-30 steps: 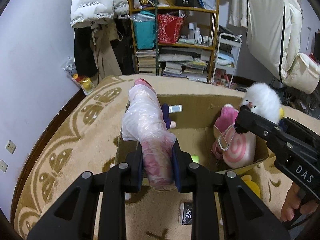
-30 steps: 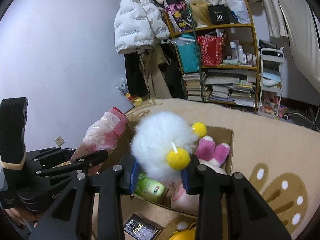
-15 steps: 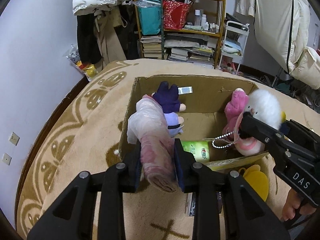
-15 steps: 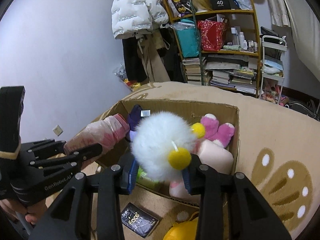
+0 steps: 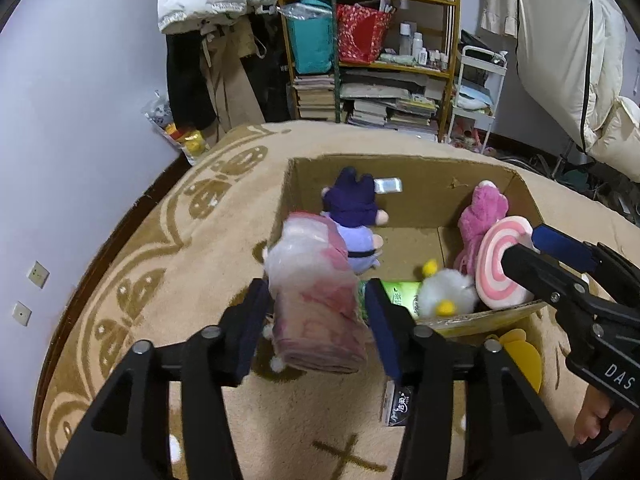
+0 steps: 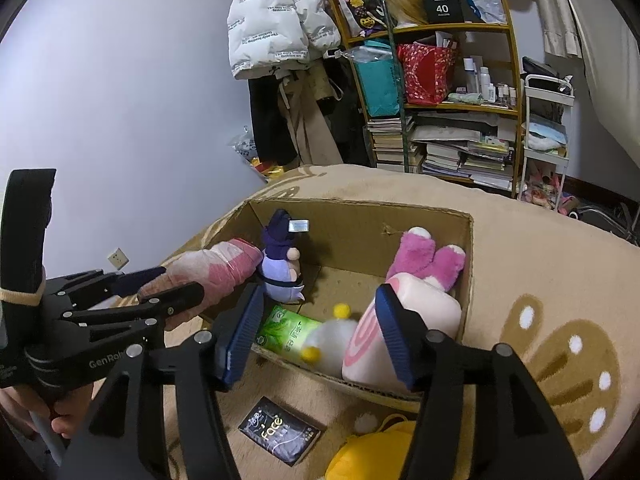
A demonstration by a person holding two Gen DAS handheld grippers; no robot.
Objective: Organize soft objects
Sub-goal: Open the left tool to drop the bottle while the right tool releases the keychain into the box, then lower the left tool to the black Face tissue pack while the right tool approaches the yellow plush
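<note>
An open cardboard box (image 5: 420, 204) (image 6: 360, 224) sits on the beige rug. My left gripper (image 5: 316, 296) (image 6: 176, 282) hangs over its near left corner. Its jaws are opening around a pink roll wrapped in clear plastic (image 5: 316, 292) (image 6: 224, 268), with a slim gap at the right pad. My right gripper (image 6: 320, 300) (image 5: 528, 246) is also opening, with nothing between its pads. Below it, a white fluffy toy with yellow pom-poms (image 6: 332, 340) (image 5: 444, 296) lies blurred in the box, against a pink swirl cushion (image 6: 424, 312).
The box also holds a purple plush (image 5: 356, 216), a pink plush (image 5: 484, 212) and a green tissue pack (image 6: 288, 332). A black packet (image 6: 280, 432) and a yellow soft thing (image 6: 368, 452) lie on the rug in front. A cluttered shelf (image 5: 372, 60) stands behind.
Both grippers have opened. The white fluffy toy left the right jaws and dropped into the box. The pink roll sits looser between the left jaws, lower over the box corner.
</note>
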